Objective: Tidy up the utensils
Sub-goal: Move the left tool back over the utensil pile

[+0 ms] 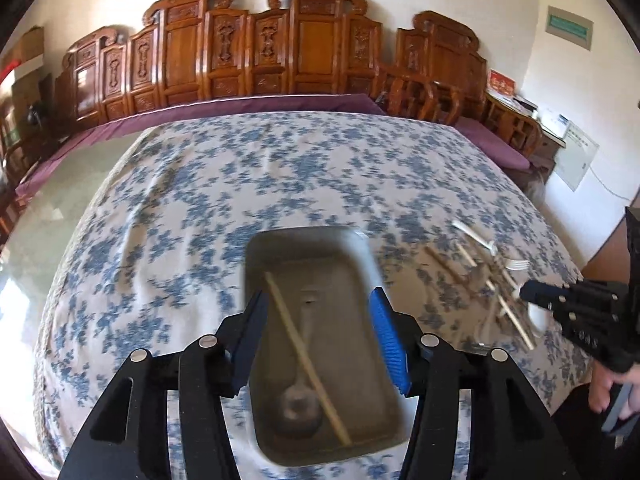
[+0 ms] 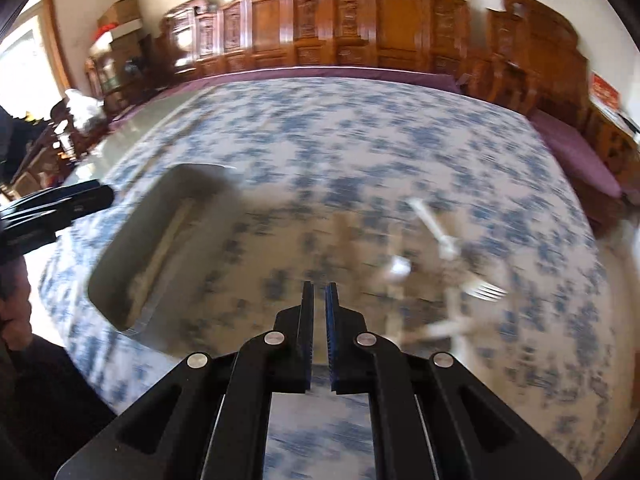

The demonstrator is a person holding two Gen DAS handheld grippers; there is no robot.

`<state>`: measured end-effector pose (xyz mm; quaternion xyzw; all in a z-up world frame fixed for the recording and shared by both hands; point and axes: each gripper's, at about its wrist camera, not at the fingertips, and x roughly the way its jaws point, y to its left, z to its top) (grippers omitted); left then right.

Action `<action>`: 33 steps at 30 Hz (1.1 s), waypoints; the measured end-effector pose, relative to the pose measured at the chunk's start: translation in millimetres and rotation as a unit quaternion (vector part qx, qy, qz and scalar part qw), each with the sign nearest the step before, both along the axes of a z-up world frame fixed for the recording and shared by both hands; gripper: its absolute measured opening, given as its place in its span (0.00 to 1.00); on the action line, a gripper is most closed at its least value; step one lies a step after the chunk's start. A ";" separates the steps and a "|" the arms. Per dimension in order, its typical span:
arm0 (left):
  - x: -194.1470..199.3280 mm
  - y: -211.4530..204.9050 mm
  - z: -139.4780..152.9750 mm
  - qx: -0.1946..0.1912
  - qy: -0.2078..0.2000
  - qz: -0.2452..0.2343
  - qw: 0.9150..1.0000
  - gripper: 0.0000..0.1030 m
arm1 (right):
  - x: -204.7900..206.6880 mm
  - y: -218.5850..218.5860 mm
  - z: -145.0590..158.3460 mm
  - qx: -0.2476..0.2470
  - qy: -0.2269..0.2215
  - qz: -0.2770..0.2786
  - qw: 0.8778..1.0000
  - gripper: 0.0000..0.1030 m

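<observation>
A grey rectangular tray [image 1: 360,264] lies on the floral tablecloth and holds a metal spoon [image 1: 300,400] and one chopstick [image 1: 304,356]. My left gripper [image 1: 318,300] is open and empty above the tray. Loose utensils lie to the right: chopsticks [image 1: 516,316], a white fork [image 1: 516,266] and a white spoon [image 1: 476,236]. My right gripper [image 2: 319,292] is shut with nothing between its fingers, above the cloth left of the blurred fork [image 2: 484,290] and white utensils [image 2: 434,232]. The tray [image 2: 120,276] shows at its left.
The table [image 1: 280,168] is covered with a blue-flowered cloth. Carved wooden chairs [image 1: 256,52] line the far side. A purple cloth edge [image 1: 248,102] runs behind the table. Both views are motion-blurred.
</observation>
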<state>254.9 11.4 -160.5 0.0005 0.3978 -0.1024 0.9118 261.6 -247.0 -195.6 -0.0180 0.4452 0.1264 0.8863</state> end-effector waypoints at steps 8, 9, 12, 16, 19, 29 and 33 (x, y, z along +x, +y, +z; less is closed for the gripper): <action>-6.0 -42.1 -3.6 0.001 0.005 -0.036 0.999 0.51 | -1.0 -41.2 -16.2 0.004 0.008 -0.035 0.999 0.17; -6.4 -47.2 -4.9 0.002 0.007 -0.039 0.999 0.51 | -0.8 -41.1 -19.4 0.001 0.011 -0.032 0.999 0.17; -7.7 -57.9 -8.2 0.002 0.010 -0.047 0.999 0.51 | 1.8 -41.1 -28.9 -0.009 0.022 -0.029 0.999 0.17; -8.3 -68.2 -12.3 0.005 0.017 -0.056 0.998 0.51 | 11.9 -43.5 -43.6 -0.008 0.044 -0.030 0.999 0.17; -9.8 -72.8 -12.3 0.008 0.016 -0.061 0.998 0.51 | 19.6 -41.5 -52.0 -0.001 0.059 -0.029 0.998 0.17; -12.0 -81.3 -16.1 0.016 0.020 -0.065 0.998 0.51 | 32.0 -39.5 -66.4 -0.012 0.087 -0.033 0.996 0.08; -14.1 -87.2 -19.1 0.019 0.021 -0.069 0.997 0.51 | 27.2 -46.7 -57.0 -0.003 0.075 -0.032 0.997 0.06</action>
